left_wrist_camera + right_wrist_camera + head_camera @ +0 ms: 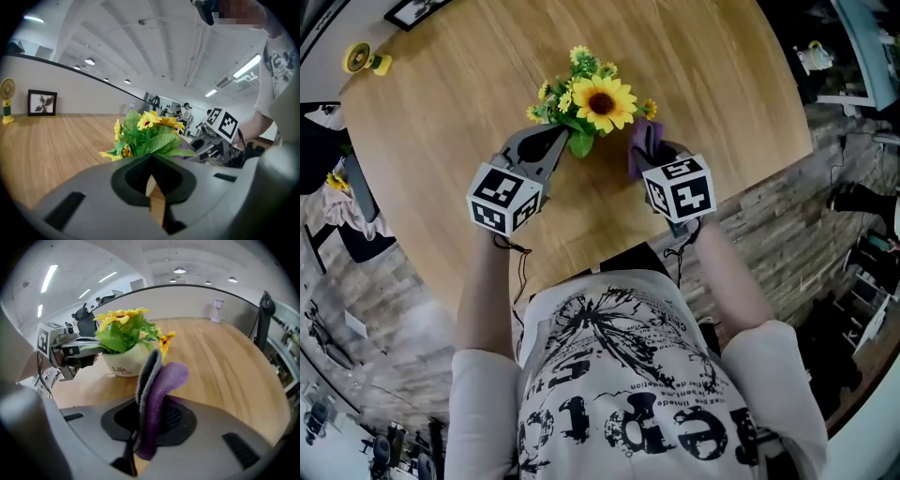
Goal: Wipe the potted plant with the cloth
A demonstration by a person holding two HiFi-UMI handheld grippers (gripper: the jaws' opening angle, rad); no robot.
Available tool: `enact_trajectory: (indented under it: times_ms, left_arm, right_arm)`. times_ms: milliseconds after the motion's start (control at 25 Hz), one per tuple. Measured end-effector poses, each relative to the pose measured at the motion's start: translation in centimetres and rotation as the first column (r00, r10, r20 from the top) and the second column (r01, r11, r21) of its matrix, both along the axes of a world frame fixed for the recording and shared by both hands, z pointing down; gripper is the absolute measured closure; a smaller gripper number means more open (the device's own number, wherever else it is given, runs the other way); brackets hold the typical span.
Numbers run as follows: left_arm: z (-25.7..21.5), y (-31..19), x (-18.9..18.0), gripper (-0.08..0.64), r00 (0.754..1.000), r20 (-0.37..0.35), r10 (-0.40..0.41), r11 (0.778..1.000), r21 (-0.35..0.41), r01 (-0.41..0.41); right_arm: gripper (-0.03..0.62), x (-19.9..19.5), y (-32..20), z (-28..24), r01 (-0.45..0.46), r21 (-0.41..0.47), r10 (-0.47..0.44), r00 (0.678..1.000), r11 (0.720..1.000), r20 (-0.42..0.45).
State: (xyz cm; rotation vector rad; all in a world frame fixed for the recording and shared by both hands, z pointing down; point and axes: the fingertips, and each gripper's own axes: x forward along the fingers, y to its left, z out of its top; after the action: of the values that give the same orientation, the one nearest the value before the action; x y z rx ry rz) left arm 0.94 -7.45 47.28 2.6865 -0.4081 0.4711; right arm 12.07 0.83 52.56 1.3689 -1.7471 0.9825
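The potted plant [598, 101], yellow artificial sunflowers with green leaves in a white pot [126, 364], stands on the round wooden table [441, 141]. My left gripper [565, 141] sits at the plant's near left side, its jaws shut on a green leaf [161, 143]. My right gripper [649, 159] is just right of the plant, a little apart from it. It is shut on a folded purple cloth [161, 380] that sticks up out of its jaws. In the right gripper view the pot lies beyond the cloth, with the left gripper [70, 352] reaching in at the leaves.
A small yellow fan [364, 61] and a black picture frame [417, 9] stand at the table's far left edge. A small white object [216, 310] is at the far rim. The person's body is close to the near edge.
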Motion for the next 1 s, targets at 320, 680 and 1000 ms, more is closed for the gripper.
enact_trajectory:
  times_ms: [320, 680, 1000]
  left_arm:
    - [0.0, -0.2, 0.1, 0.557, 0.992, 0.03, -0.125, 0.992, -0.005, 0.125]
    - [-0.1, -0.6, 0.0, 0.557, 0.957, 0.048, -0.286, 0.958, -0.014, 0.287]
    - [0.0, -0.8, -0.1, 0.557, 0.914, 0.072, -0.399, 0.917, 0.011, 0.399]
  right_arm:
    - [0.518, 6.6, -4.3, -0.1, 0.12, 0.003, -0.119, 0.988, 0.993, -0.094]
    - [0.518, 8.6, -15.6, -2.2, 0.362, 0.102, -0.34, 0.922, 0.926, -0.187]
    - [0.518, 2.2, -23.5, -3.4, 0.618, 0.184, -0.576, 0.783, 0.764, -0.236]
